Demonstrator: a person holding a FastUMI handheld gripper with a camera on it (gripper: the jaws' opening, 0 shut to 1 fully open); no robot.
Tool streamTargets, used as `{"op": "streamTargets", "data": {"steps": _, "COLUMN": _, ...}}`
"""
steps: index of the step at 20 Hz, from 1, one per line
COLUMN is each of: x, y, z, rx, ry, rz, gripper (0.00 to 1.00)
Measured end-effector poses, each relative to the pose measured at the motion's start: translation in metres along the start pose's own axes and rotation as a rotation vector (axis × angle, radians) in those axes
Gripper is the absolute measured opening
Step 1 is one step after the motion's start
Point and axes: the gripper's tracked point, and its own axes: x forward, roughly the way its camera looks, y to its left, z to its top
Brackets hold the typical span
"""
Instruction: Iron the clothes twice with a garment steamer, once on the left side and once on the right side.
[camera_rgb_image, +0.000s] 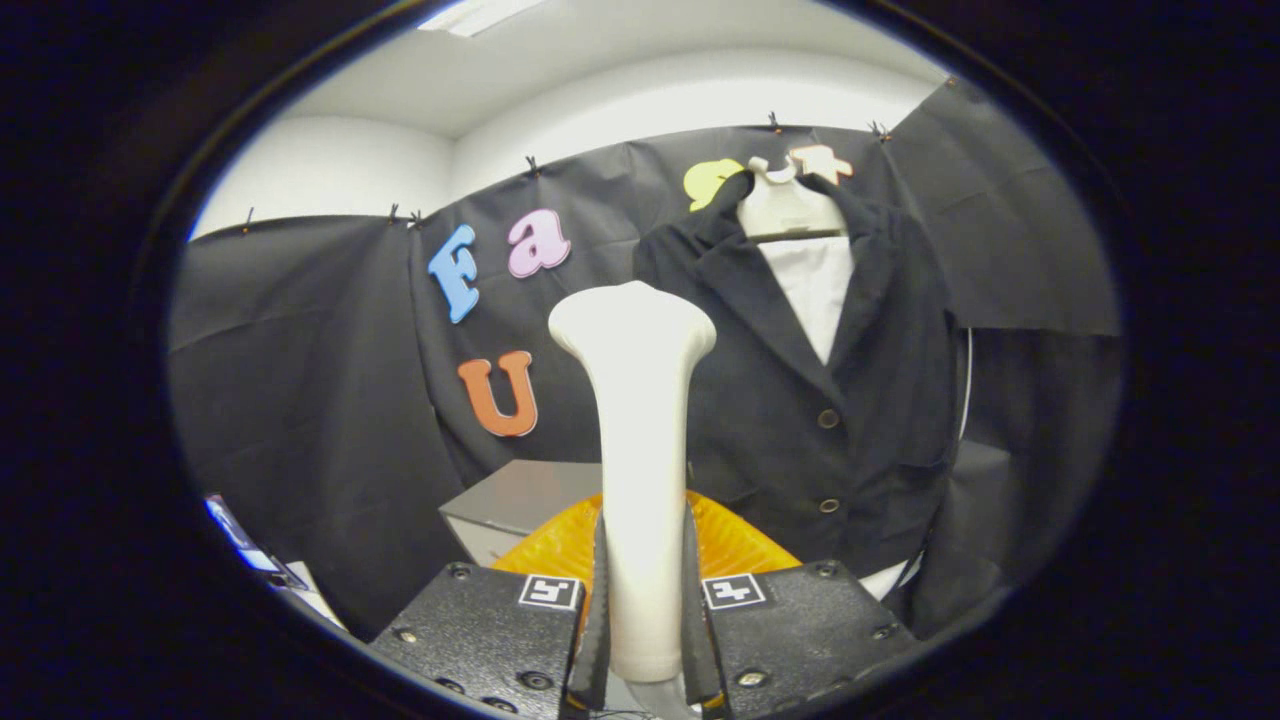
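The tool (642, 600) is clamped on the white steamer (640, 440), held upright just ahead. The dark jacket (820, 400) hangs beyond, to the right, well apart. A loose hold could let the steamer tilt or slip. An orange object (740, 545) and a grey box (510, 505) sit low between steamer and jacket.

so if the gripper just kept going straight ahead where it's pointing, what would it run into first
Probably the black jacket on its hanger. The gripper is shut on the white steamer, whose head leads and would touch first, near the jacket's edge. Depth is unclear; slightly to the side, it meets the black cloth wall.
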Motion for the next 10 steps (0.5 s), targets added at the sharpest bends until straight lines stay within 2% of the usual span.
{"op": "streamTargets", "data": {"steps": 5, "x": -0.012, "y": -0.026, "z": 0.027, "rx": -0.059, "ry": -0.096, "rz": -0.072, "gripper": 0.31}}
{"op": "streamTargets", "data": {"steps": 10, "x": 0.004, "y": -0.033, "z": 0.043, "rx": -0.060, "ry": -0.158, "rz": -0.057, "gripper": 0.32}}
